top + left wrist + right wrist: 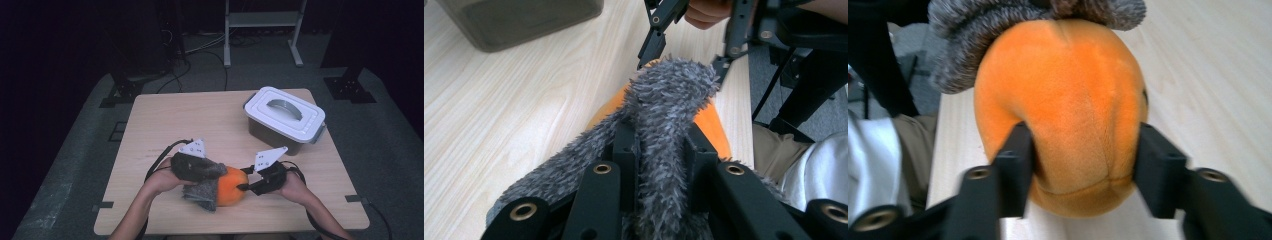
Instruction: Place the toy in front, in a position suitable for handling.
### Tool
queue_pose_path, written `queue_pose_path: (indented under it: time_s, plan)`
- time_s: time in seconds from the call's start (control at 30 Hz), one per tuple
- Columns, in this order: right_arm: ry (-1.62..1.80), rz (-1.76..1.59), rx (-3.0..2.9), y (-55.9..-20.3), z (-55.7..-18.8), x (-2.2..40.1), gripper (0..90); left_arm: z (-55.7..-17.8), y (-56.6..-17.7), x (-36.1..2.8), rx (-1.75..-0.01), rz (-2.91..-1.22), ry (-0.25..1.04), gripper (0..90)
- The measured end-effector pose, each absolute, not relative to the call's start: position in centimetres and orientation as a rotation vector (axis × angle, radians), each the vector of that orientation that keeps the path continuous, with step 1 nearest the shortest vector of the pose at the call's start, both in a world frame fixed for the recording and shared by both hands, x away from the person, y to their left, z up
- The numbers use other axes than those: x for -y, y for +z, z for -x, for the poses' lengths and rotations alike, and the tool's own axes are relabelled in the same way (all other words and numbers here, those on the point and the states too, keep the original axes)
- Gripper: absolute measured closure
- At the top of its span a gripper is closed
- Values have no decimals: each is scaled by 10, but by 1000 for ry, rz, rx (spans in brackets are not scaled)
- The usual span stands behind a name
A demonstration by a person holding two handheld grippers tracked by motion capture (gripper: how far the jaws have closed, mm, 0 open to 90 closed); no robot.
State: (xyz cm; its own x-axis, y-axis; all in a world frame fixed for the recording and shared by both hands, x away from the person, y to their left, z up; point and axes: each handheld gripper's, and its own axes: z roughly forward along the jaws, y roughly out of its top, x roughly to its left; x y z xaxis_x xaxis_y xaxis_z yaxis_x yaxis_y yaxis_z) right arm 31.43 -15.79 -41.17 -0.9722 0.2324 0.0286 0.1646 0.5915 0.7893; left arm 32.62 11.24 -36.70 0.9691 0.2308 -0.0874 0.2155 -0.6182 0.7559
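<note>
Left hand-held gripper (659,165) pinching shaggy grey fabric (669,95), right hand-held gripper (1083,165) squeezing rounded orange plush (1063,110)

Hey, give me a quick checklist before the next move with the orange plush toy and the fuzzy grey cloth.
1. Left hand-held gripper clamped on the fuzzy grey cloth: ok.
2. Right hand-held gripper jaws on both sides of the round orange plush toy: ok.
3. Right grip firm: cannot tell.
4. Toy rests on the light wooden table: ok.
5. White-lidded grey plastic box open to receive anything: not ok, lid on.
</note>
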Motion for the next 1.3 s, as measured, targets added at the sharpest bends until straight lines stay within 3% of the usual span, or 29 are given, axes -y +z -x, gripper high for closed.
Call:
queue_pose_path:
  time_s: [0.1,0.27,0.43,0.53,0.83,1.3]
  plan:
    - [1333,-389,-2750,-410,-312,159,322,-326,-368,-112,-311,-2256,22,732]
    - [1398,-479,-2724,-415,-310,170,311,-326,-370,-112,-311,-2238,2,732]
    - [1385,-424,-2712,-416,-307,162,495,-325,-369,-107,-294,-2241,2,732]
    - [1349,-320,-2677,-411,-301,157,553,-323,-362,-102,-274,-2233,2,732]
    - [1344,-305,-2692,-416,-301,160,602,-323,-363,-85,-236,-2257,-6,731]
    - [1365,-403,-2704,-420,-317,170,577,-320,-378,-127,-326,-2226,7,731]
